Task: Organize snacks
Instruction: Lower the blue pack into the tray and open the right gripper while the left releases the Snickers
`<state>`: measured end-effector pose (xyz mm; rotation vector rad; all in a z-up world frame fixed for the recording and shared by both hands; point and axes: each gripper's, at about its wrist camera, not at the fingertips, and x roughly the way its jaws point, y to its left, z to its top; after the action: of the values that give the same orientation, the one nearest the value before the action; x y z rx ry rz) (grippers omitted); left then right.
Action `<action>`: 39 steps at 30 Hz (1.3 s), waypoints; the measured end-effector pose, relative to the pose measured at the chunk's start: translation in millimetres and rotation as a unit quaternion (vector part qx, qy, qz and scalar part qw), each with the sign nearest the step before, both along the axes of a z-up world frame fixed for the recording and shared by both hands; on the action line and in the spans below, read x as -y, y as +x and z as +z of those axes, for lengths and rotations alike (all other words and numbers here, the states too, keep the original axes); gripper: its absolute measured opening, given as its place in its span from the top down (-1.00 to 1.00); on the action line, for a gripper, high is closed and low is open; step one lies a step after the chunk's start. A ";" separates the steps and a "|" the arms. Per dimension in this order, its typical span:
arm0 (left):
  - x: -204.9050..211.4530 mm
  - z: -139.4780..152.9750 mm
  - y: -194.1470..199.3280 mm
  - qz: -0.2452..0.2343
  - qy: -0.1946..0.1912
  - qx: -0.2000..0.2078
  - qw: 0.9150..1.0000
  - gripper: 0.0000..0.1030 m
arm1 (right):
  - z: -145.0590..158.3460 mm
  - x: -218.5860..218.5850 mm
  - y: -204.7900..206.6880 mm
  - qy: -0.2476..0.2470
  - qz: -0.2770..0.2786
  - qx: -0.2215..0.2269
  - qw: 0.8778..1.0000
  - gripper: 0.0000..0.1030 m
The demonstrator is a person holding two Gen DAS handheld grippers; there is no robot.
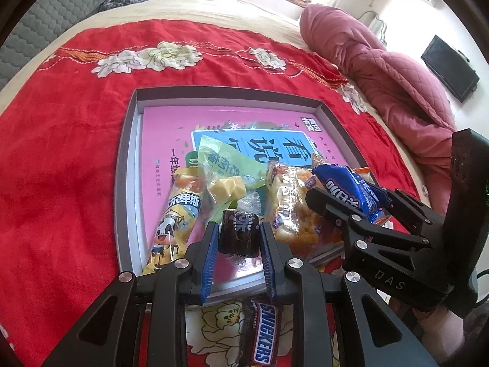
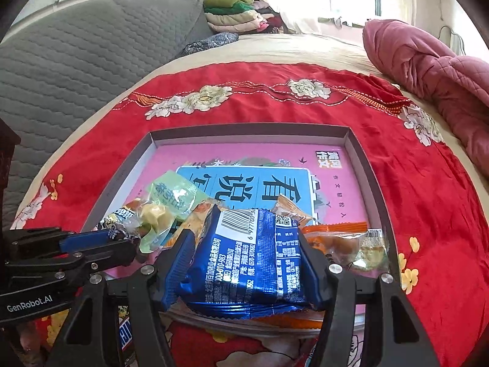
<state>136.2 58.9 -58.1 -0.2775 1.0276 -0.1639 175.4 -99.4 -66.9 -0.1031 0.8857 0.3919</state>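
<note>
A grey tray [image 1: 128,159] lined with a pink book lies on the red bedspread and holds several snacks. My left gripper [image 1: 239,238] is shut on a small dark brown candy [image 1: 240,232] just above the tray's near edge. My right gripper [image 2: 247,260] is shut on a blue snack packet [image 2: 250,257] over the tray's near right part; it also shows in the left wrist view [image 1: 351,189]. In the tray lie a yellow milk-stick packet [image 1: 174,223], a green packet with yellow candy [image 1: 226,165] and a bread packet [image 1: 290,208]. A Snickers bar [image 1: 262,333] lies on the bedspread outside the tray.
An orange packet [image 2: 336,235] lies at the tray's right side. A pink quilt [image 1: 382,70] is bundled at the right. A grey padded headboard [image 2: 76,61] and folded clothes [image 2: 241,12] stand at the back. The red bedspread [image 1: 61,153] stretches left of the tray.
</note>
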 end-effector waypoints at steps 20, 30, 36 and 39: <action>-1.2 -3.8 1.2 0.001 -0.008 -0.009 1.000 0.46 | 7.7 4.0 -4.3 -0.002 -0.006 0.008 1.000 -0.39; -4.1 2.3 0.6 0.000 -0.014 -0.003 1.000 0.28 | 23.4 19.8 -9.6 0.011 -0.022 0.019 1.000 -0.43; -4.4 13.4 -3.5 -0.004 -0.016 0.005 1.000 0.20 | 35.3 31.5 -18.4 0.021 -0.031 0.024 0.999 -0.49; -4.0 18.7 -6.8 -0.008 -0.015 0.010 1.000 0.16 | 39.0 36.6 -21.9 0.026 -0.036 0.023 0.999 -0.50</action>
<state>129.3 62.9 -39.4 -0.2941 1.0088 -0.1964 153.5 -136.0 -28.0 -0.0311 0.8317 0.3439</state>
